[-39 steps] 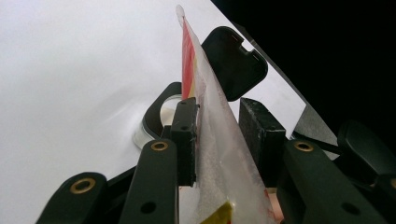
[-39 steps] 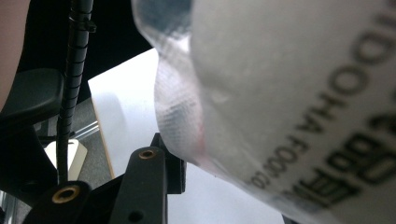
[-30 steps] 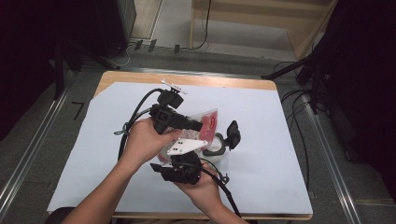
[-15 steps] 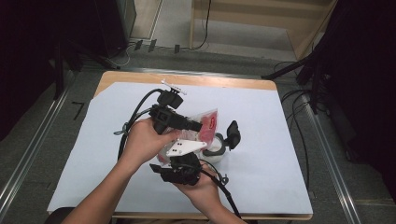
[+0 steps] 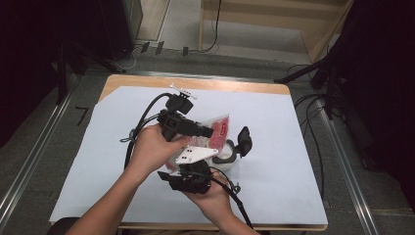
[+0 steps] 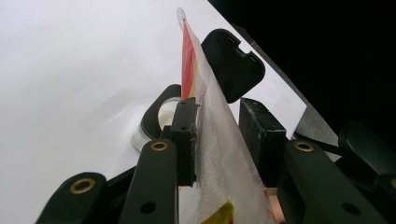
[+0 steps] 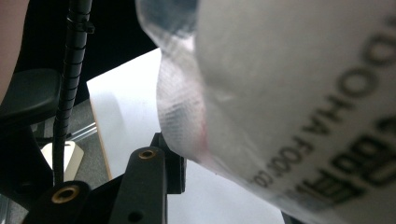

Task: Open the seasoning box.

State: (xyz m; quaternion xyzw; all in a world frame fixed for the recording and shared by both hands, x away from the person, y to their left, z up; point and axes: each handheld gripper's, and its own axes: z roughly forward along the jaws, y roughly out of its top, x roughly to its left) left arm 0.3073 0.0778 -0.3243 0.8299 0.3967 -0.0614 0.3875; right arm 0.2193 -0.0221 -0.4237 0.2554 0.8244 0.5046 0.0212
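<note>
Left gripper (image 6: 217,140) jaws straddle the clear packet (image 6: 219,154) of red food, one pad touching; right gripper's (image 5: 188,178) hold cannot be told. Left gripper view shows a black-lidded jar (image 6: 161,116) beyond.

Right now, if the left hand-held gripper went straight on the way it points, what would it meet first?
The left hand-held gripper already has the plastic bag between its jaws; beyond it, probably the black-lidded container, though depth is unclear.

Wooden table (image 5: 147,81) covered almost edge to edge by a white sheet (image 5: 303,161); bare wood shows along the far edge. Resting on the sheet, right of centre: a clear round container (image 5: 226,160) with its black hinged lid (image 5: 243,141) open.
</note>
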